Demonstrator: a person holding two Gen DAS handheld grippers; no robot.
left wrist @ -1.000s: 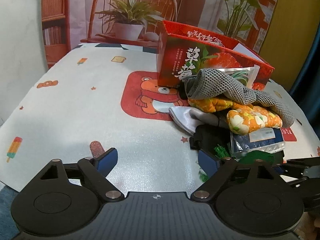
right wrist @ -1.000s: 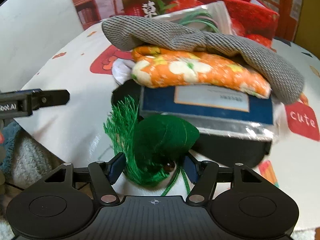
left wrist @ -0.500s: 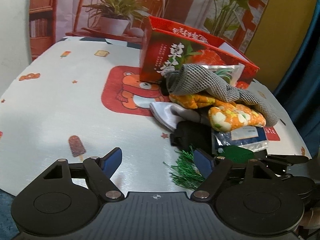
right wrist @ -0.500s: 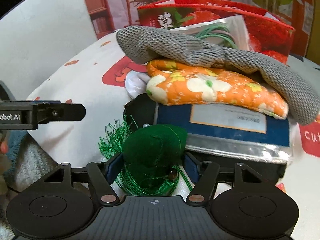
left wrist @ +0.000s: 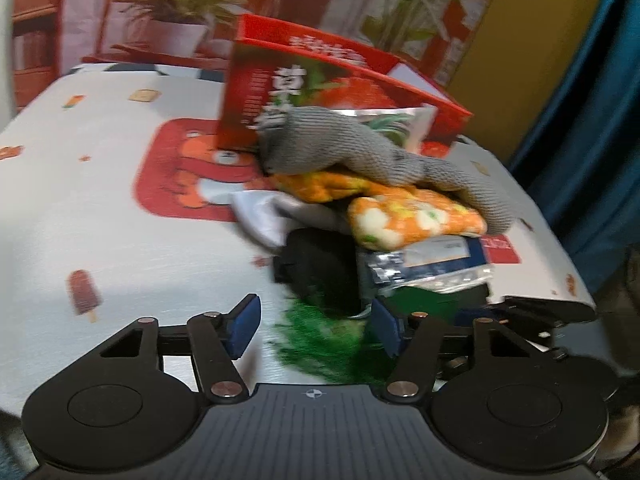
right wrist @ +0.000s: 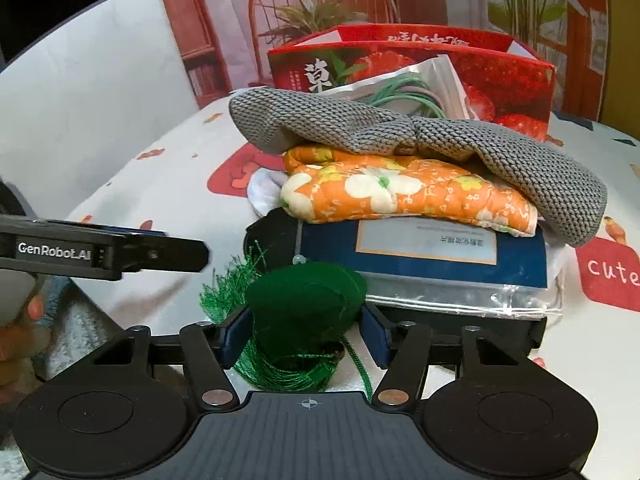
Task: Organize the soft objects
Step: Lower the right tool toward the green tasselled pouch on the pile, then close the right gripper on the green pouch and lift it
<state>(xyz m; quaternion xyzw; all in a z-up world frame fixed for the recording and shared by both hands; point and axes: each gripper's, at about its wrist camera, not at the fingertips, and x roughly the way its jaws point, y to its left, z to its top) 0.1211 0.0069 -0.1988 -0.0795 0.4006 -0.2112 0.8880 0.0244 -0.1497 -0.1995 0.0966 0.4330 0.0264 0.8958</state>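
A heap of soft things lies on the table before a red strawberry box [right wrist: 500, 72]. On top is a grey knitted cloth [right wrist: 440, 136], under it an orange flowered pad [right wrist: 400, 196], then a blue packet in a clear bag [right wrist: 420, 252]. My right gripper [right wrist: 300, 328] is closing, and a dark green pouch [right wrist: 304, 304] with a tassel fills the gap and touches both pads. My left gripper [left wrist: 314, 324] is closing too. The green tassel fringe [left wrist: 320, 340] lies blurred between its fingers, which do not press on it.
A black item [left wrist: 316, 264] and a white cloth [left wrist: 260, 220] lie under the heap. The printed tablecloth [left wrist: 100, 200] stretches bare to the left. A clear bag of green cord [right wrist: 404, 92] leans on the box. A hand [right wrist: 24, 320] holds the left gripper, and a blue curtain [left wrist: 592, 120] hangs at right.
The left gripper has swung right toward the heap and its jaws have narrowed around the green tassel. The right gripper's jaws have drawn in on the green pouch and its view has tipped up slightly.
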